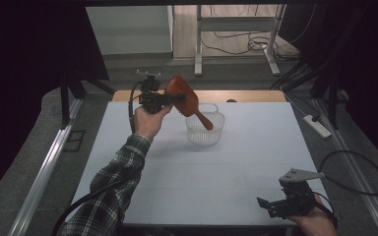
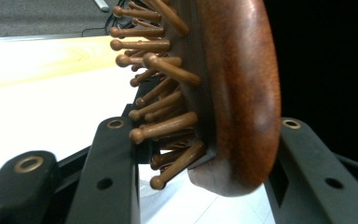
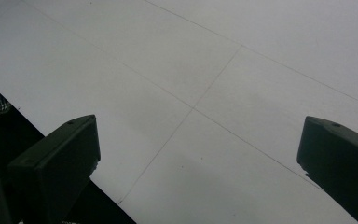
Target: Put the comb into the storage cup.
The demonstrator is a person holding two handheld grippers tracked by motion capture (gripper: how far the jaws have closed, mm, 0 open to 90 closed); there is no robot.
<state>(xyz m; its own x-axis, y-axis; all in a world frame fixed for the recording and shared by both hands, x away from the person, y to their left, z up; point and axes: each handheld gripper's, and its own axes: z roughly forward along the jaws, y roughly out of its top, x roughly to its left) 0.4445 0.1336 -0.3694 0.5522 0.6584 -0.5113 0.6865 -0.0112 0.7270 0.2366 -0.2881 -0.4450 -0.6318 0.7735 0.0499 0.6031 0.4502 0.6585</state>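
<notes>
Left claw [image 1: 170, 100] clamps hairbrush [image 1: 184, 98] head — handle slants down-right over basket [image 1: 205, 132]; right claw [image 1: 275, 205] wide, empty.

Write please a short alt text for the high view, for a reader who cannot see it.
The left gripper holds a wooden hairbrush above a clear basket on a white table. The right gripper rests open near the table's front edge.

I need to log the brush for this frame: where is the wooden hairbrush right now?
In the high view the hairbrush is held up in the left gripper, left of table centre, its handle angling down over the clear basket.
</notes>
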